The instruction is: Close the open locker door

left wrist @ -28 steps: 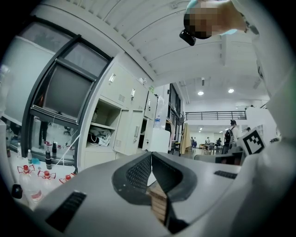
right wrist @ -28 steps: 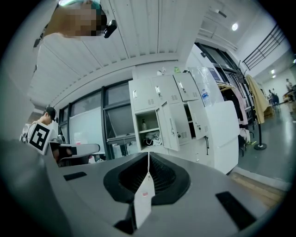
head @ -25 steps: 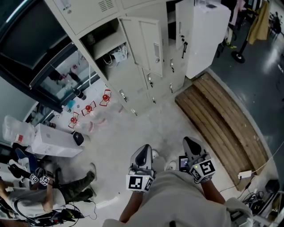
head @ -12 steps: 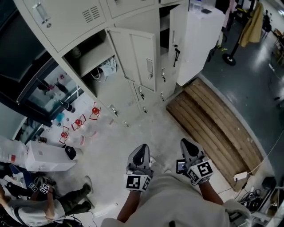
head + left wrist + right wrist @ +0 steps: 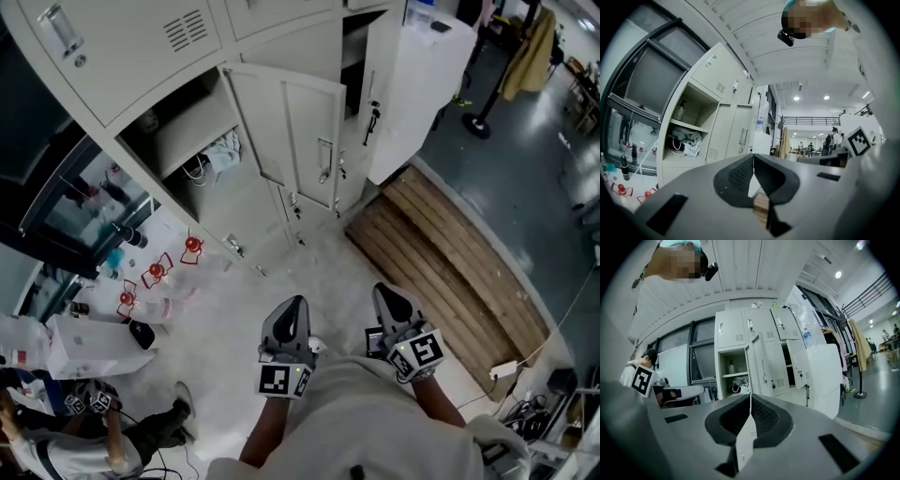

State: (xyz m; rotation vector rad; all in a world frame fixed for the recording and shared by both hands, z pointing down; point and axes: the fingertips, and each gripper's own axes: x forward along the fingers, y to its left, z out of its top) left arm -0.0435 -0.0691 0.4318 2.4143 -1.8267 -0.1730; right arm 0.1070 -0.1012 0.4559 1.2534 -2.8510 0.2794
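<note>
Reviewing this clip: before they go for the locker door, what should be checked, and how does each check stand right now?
1. Open locker door in view, swung outward: ok.
2. Left tongs shut, nothing between them: ok.
3. Right tongs shut, nothing between them: ok.
4. Tongs close enough to touch the door: not ok, both well short.
5. White bundle with cords on the shelf clear of the door's swing: cannot tell.
6. Only one door open: not ok, a second door further right also stands open.
</note>
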